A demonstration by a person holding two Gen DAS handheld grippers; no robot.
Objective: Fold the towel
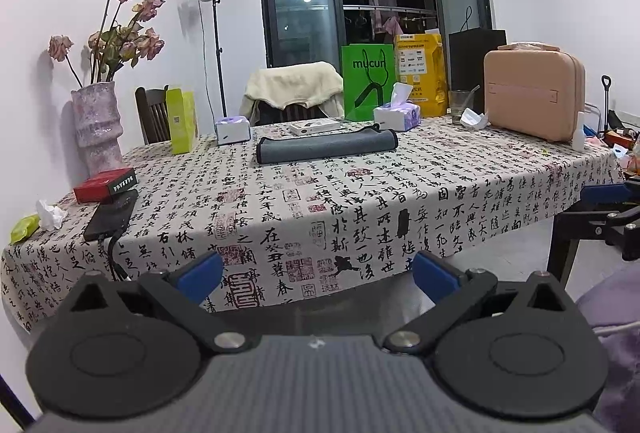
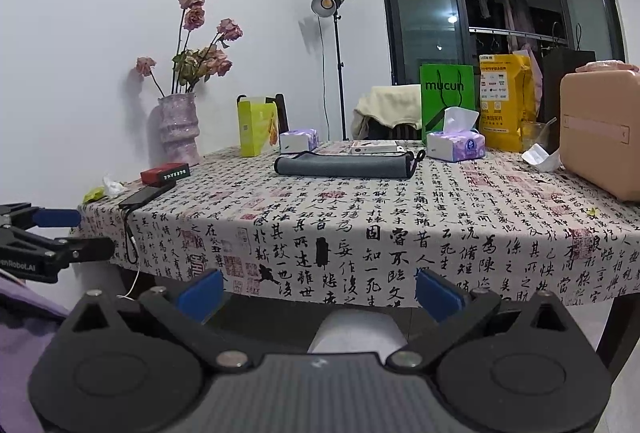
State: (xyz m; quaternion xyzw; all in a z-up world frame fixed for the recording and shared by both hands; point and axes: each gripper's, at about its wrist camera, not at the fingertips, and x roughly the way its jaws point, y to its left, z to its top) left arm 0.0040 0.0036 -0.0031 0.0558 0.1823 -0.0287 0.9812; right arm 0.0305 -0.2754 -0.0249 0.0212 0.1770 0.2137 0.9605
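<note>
**The grey towel lies far back on the bench, and both grippers are empty**

The towel (image 1: pixel 326 149) is grey and looks soft and thick. It is likely light and floppy, so it should bend and droop when it is lifted. It does not look slippery, and it will not break. It looks folded or rolled up already into a long, low bundle. A dark trim runs around its edge, and a small dark loop (image 2: pixel 420 154) sticks out at its right end.

A good place to take hold is probably the two ends, or two corners of the top layer, one for each gripper. A pinch near the trim should hold best, because the cloth looks firmer there.

The long side of the towel runs left to right across the bench (image 1: pixel 360 209). The loop end points to the right, toward the pink case (image 1: pixel 534 95).

The towel sits in the far middle of the bench, on the cloth with black writing. Just behind it lies a flat white box (image 1: pixel 314 127). Tissue packs (image 1: pixel 396 113) stand near each end.

The left gripper (image 1: pixel 316 271) is held low in front of the bench, well apart from the towel. Its blue fingers are spread wide with nothing between them. The right gripper (image 2: pixel 318 289) is the same: spread wide, empty, and well back.
</note>
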